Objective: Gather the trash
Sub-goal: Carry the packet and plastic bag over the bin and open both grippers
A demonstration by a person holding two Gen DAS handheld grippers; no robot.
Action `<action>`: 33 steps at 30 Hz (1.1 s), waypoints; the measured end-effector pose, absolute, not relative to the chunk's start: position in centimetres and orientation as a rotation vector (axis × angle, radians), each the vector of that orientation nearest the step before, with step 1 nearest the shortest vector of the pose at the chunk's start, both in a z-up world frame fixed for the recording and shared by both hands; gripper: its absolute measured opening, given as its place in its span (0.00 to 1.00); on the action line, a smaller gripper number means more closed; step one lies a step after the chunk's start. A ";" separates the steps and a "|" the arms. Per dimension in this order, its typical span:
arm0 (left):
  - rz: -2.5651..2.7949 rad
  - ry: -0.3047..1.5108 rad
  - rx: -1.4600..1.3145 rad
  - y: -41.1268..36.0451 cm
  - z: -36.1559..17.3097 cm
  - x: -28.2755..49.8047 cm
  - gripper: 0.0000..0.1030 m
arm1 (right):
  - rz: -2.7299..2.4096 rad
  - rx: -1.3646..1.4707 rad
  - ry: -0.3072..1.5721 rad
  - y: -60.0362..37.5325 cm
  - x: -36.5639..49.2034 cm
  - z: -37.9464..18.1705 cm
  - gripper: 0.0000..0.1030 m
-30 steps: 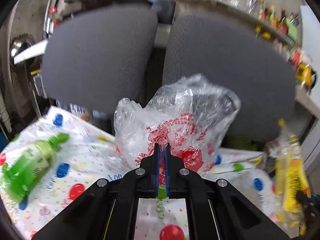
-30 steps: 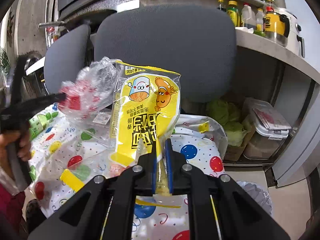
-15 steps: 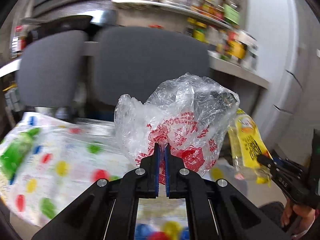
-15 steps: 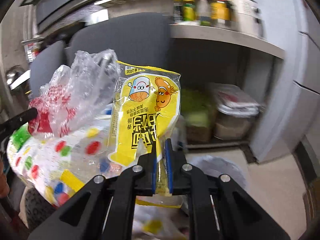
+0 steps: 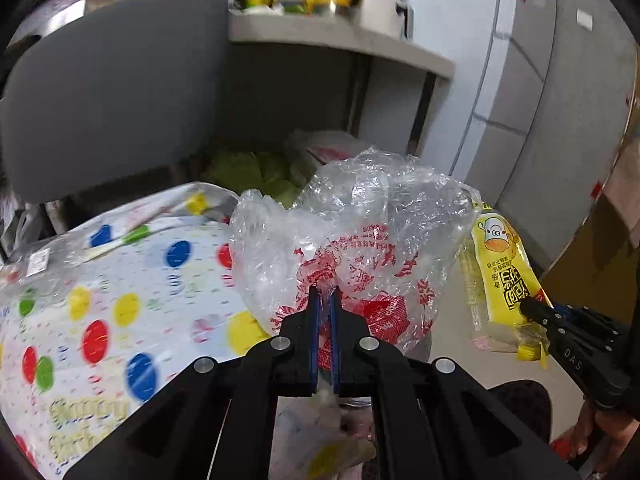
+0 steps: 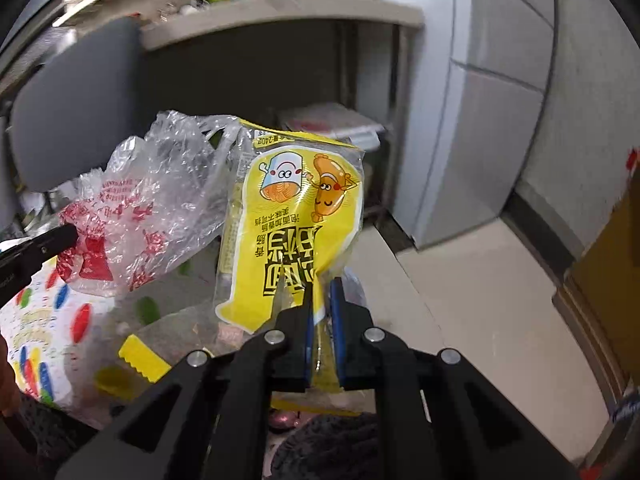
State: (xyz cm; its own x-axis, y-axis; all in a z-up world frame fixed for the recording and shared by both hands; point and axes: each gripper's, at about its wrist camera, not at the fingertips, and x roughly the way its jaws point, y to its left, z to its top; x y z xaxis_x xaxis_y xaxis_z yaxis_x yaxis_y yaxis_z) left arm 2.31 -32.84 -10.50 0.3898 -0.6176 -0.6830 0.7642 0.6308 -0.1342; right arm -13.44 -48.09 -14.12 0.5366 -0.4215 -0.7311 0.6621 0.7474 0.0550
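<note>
My left gripper (image 5: pixel 325 294) is shut on a crumpled clear plastic bag with red print (image 5: pixel 356 236) and holds it in the air past the table's right edge. My right gripper (image 6: pixel 321 286) is shut on a yellow snack wrapper with cartoon figures (image 6: pixel 296 216), held upright over the floor. The wrapper also shows in the left wrist view (image 5: pixel 504 276), to the right of the bag, with the right gripper (image 5: pixel 528 306) below it. The bag also shows in the right wrist view (image 6: pixel 140 208), left of the wrapper, with the left gripper (image 6: pixel 70 234) on it.
A table with a polka-dot cloth (image 5: pixel 120 300) lies to the left. A grey chair back (image 5: pixel 104 88) stands behind it. A shelf with bottles (image 5: pixel 320 32) and a white wall (image 5: pixel 540 100) are beyond. Pale floor tiles (image 6: pixel 480 280) lie at the right. A brown cabinet (image 6: pixel 612 280) stands far right.
Both grippers have swung to the right, away from the table and chairs toward the floor and wall, each still holding its piece of trash.
</note>
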 end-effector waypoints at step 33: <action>-0.884 0.786 0.191 -33.8 -10.6 4.6 0.38 | -0.545 0.335 0.744 -49.1 -9.6 -13.5 0.36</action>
State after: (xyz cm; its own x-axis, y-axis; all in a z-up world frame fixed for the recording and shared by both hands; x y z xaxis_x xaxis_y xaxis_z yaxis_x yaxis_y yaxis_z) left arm 4.63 -33.81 -10.63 0.3802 -0.6205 -0.6859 0.7536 0.6377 -0.1592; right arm -9.58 -49.07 -13.49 0.6077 -0.3468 -0.7144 0.5766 0.8113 0.0966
